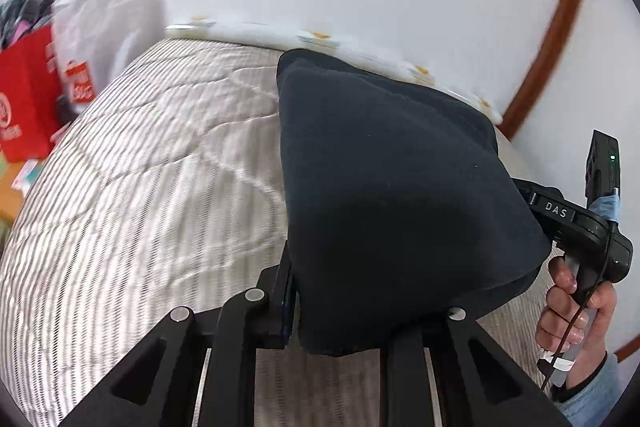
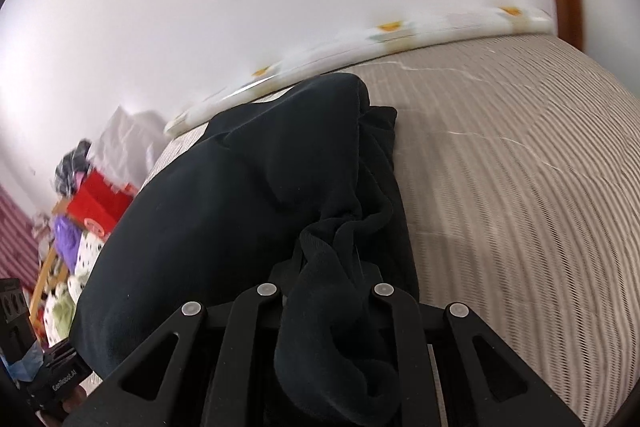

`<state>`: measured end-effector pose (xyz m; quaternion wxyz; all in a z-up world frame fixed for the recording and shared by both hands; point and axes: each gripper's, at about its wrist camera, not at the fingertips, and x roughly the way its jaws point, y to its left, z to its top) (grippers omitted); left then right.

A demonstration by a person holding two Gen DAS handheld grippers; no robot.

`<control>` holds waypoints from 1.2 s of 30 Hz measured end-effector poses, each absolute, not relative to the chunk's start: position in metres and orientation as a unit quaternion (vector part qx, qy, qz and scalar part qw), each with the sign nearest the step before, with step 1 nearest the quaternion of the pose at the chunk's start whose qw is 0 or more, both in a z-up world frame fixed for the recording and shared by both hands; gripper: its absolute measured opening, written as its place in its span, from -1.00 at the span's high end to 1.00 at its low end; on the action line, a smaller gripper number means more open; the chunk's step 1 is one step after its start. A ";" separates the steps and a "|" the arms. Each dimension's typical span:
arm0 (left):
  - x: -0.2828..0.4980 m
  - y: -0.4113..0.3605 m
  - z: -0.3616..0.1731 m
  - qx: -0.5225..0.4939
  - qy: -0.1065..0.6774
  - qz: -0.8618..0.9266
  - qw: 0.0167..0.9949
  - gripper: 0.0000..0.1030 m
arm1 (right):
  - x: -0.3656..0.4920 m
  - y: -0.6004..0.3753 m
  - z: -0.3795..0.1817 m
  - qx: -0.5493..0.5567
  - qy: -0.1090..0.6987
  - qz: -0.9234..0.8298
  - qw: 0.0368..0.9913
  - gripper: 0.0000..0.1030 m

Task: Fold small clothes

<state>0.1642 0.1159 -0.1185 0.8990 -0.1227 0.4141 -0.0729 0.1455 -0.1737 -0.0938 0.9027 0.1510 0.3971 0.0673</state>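
Nearest, the left gripper (image 1: 298, 311) is nipped down on an edge of the dark garment (image 1: 396, 187), and the right gripper (image 2: 326, 291) is clamped the same way on a bunched edge of it (image 2: 248, 203) — two pinches, so the cloth hangs as a spread sheet between the tongs and not as a lump. Judging by that, it is being carried over to make a fold. The raised cloth fills the space straight ahead of both tongs and hides each set of fingertips, along with whatever part of the striped mattress (image 1: 140, 187) lies just beyond it. To the right of the left tongs, a hand (image 1: 576, 315) grips the other tool's handle. Farther off to the left sit a red bag (image 1: 28, 99) and white bags (image 1: 112, 15) — well apart, no obstacle. Past the mattress edge runs a pale flowered sheet (image 2: 384, 35) against the white wall.
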 end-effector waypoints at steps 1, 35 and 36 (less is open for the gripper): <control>0.163 0.118 -0.121 -0.126 0.417 -0.072 0.897 0.64 | 0.145 -0.170 -0.092 0.147 0.397 0.069 0.903 0.70; 0.166 0.112 -0.093 -0.073 0.407 -0.107 0.904 0.32 | 0.031 -0.172 -0.051 0.004 0.358 0.012 0.934 0.19; 0.168 0.112 -0.100 -0.071 0.413 -0.103 0.902 0.24 | 0.034 -0.172 -0.050 0.011 0.355 0.013 0.935 0.12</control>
